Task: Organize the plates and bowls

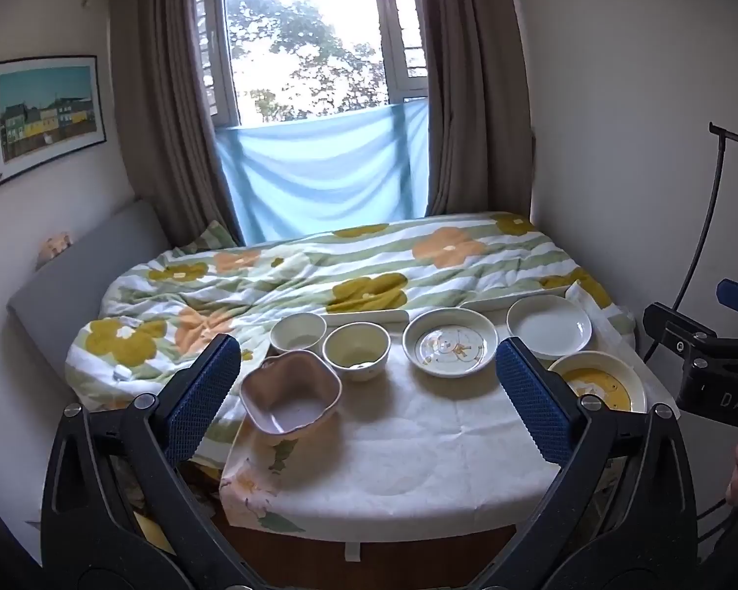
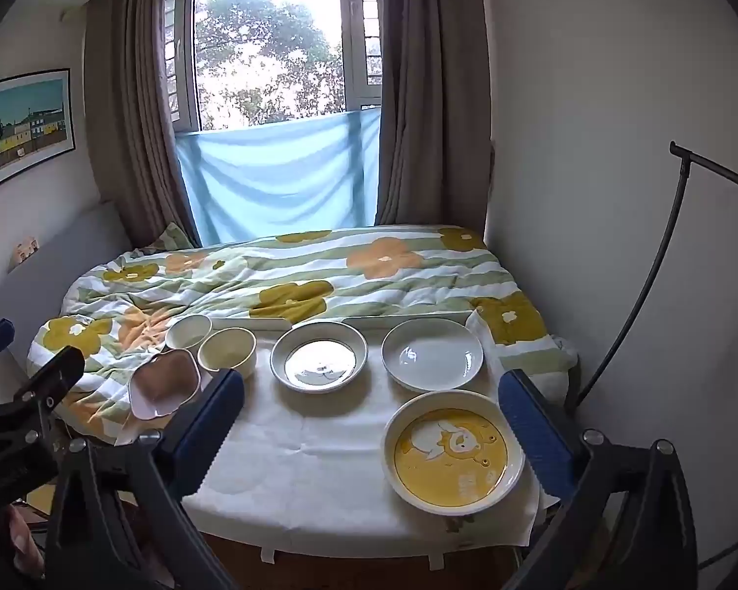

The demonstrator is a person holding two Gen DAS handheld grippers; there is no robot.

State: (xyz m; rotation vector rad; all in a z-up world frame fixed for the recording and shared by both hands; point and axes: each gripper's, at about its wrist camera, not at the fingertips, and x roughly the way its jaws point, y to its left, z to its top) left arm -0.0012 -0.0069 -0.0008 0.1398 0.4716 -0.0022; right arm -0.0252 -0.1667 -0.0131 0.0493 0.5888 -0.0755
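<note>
All places are given from the yellow bear plate [image 2: 455,457], the largest piece, at the near right of the table [image 2: 320,467]. The white plate [image 2: 432,354] lies just behind it. The patterned plate [image 2: 320,356] is behind it to the left. Further left stand the cream bowl [image 2: 227,350], the white bowl [image 2: 188,332] and the pink wavy bowl [image 2: 165,383].

All look ceramic: stiff, smooth, probably slippery and fragile. I judge the rim is the best place to take each.

The left gripper [image 1: 369,388] and right gripper [image 2: 371,415] both have fingers wide apart and hold nothing.

Left gripper's finger [image 1: 531,396] hides part of the yellow plate [image 1: 610,383]
</note>
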